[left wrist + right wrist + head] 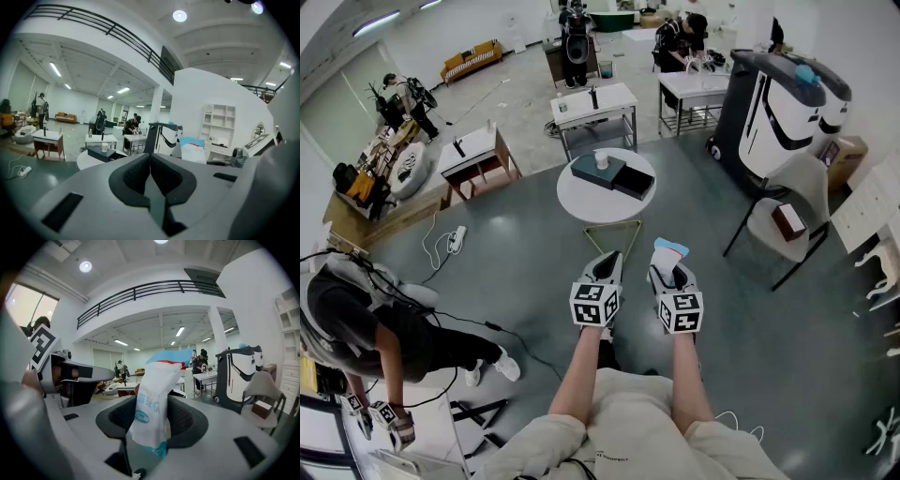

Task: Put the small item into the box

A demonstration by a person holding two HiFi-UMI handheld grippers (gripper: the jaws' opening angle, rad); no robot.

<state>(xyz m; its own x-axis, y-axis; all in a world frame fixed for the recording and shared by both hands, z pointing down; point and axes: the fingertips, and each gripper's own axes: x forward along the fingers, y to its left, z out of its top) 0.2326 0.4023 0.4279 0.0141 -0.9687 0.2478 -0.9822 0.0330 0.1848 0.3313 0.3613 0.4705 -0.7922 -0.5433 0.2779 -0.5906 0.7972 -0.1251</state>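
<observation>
Packet (152,399), white with blue top: pinched upright in right tool (668,274). Left tool (607,265): pressed together, empty. Dark box (614,175), seemingly open, on round bench (581,202) well ahead; placing outstanding.

Packet (152,399), gripped in right tongs (154,420): glossy white plastic film. Tongs: matt grey plastic, dark textured pads (185,416).

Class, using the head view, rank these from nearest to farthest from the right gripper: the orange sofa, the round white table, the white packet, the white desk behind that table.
1. White packet: clamped in the right gripper itself.
2. Round white table: just ahead, slightly left.
3. White desk: beyond the table.
4. Orange sofa: far back on the left, by the wall.
</observation>
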